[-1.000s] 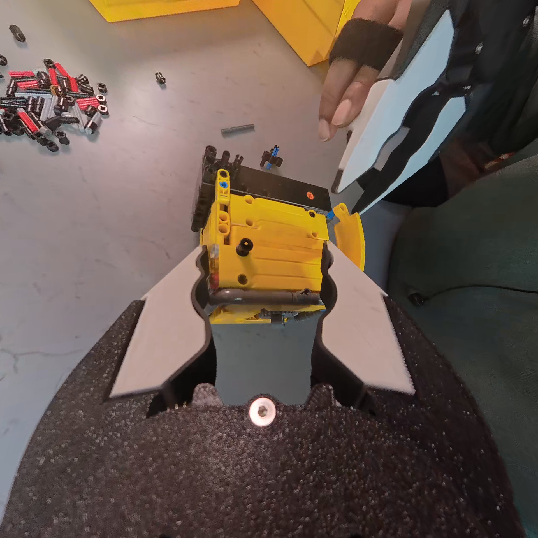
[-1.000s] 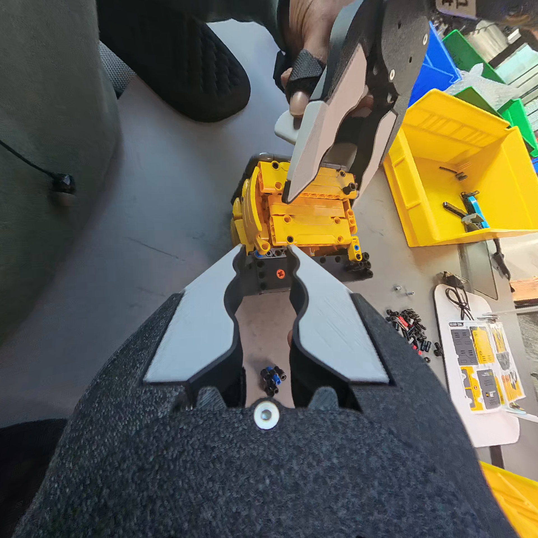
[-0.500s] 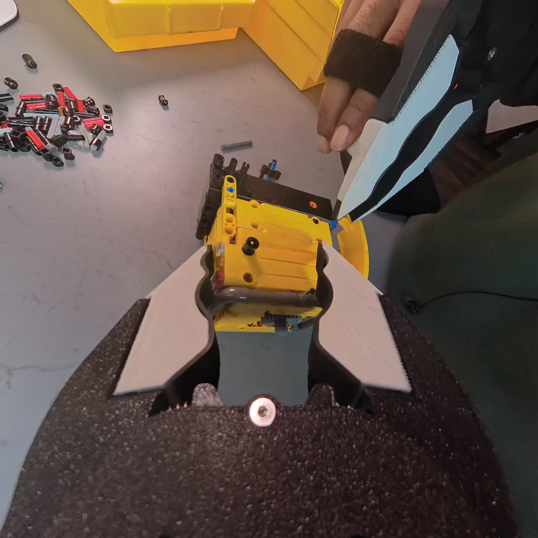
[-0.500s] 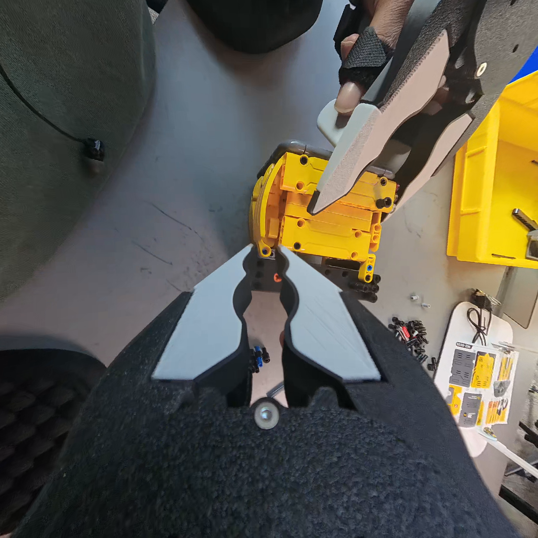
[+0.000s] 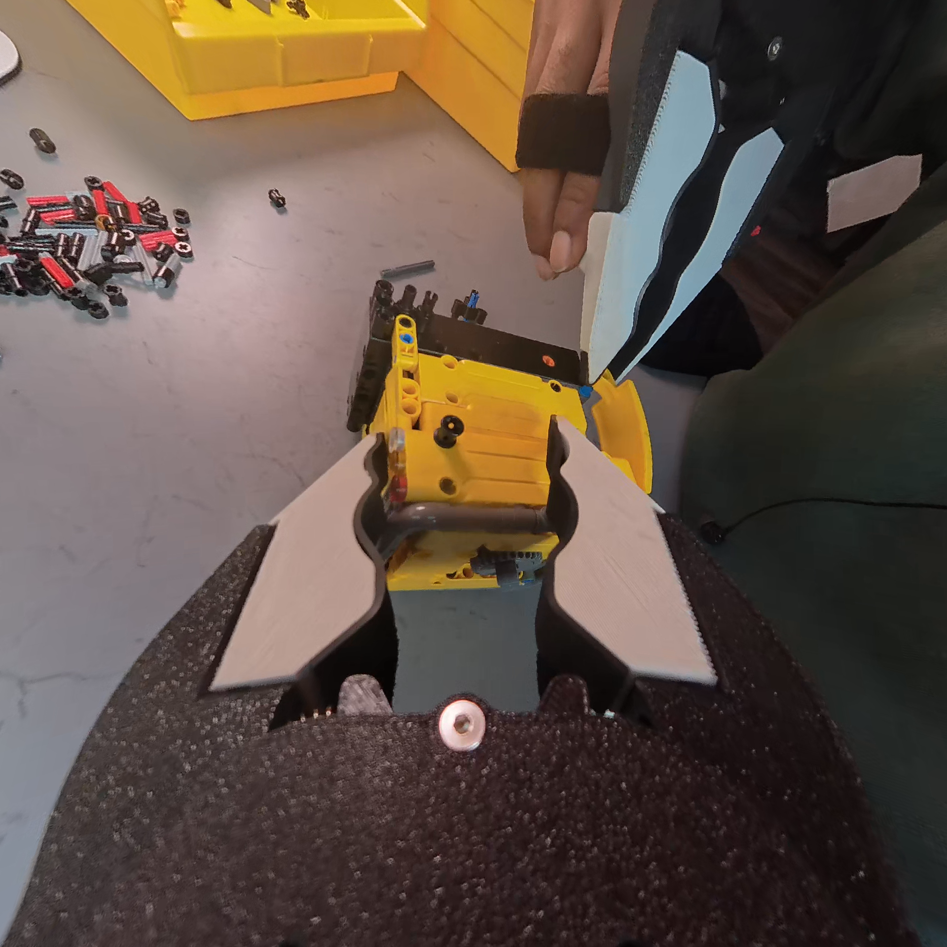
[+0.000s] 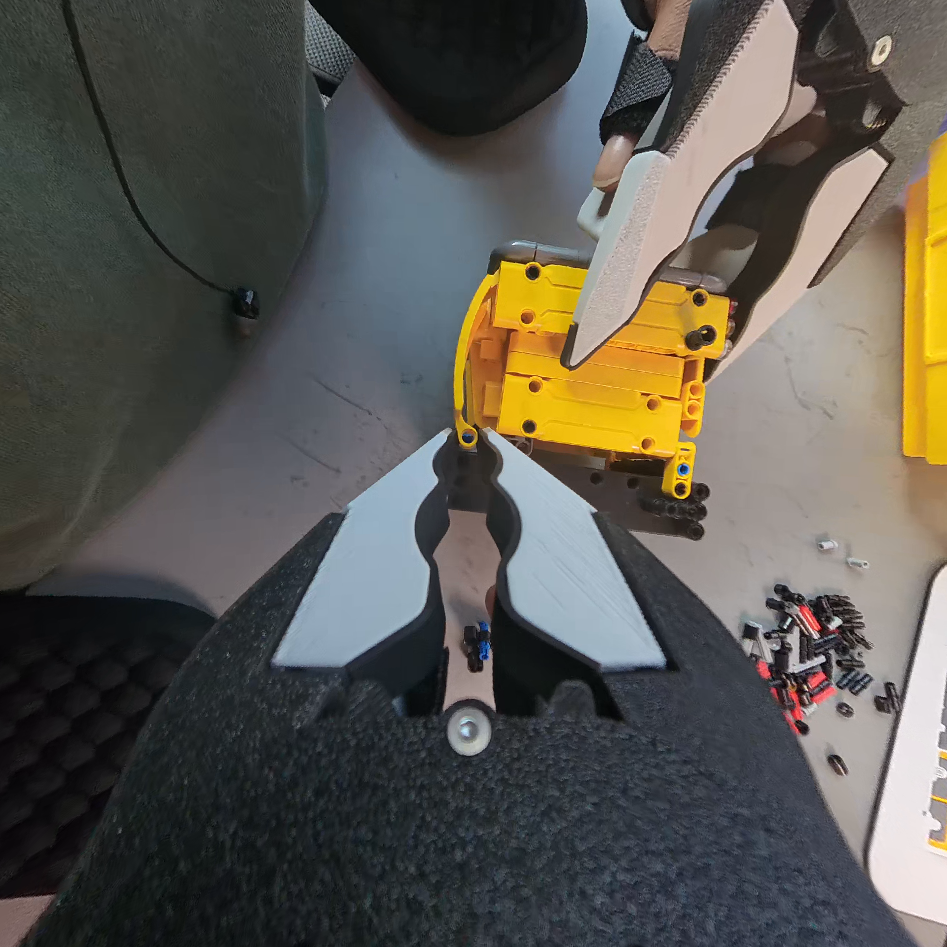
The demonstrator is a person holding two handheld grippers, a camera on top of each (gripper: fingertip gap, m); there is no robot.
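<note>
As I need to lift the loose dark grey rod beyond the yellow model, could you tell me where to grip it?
Grip the dark grey rod at mid-length, from straight above, closing across its thin width. It lies flat on the table, clear of other parts, so the middle probably balances best.

Bare table point(image 5: 205, 435) left of the model point(image 5: 487, 451); yellow bins point(image 5: 287, 56) block beyond.

Brick model point(image 5: 476, 451) on table point(image 5: 153, 410), loose pins point(image 5: 87, 246) leftward.
</note>
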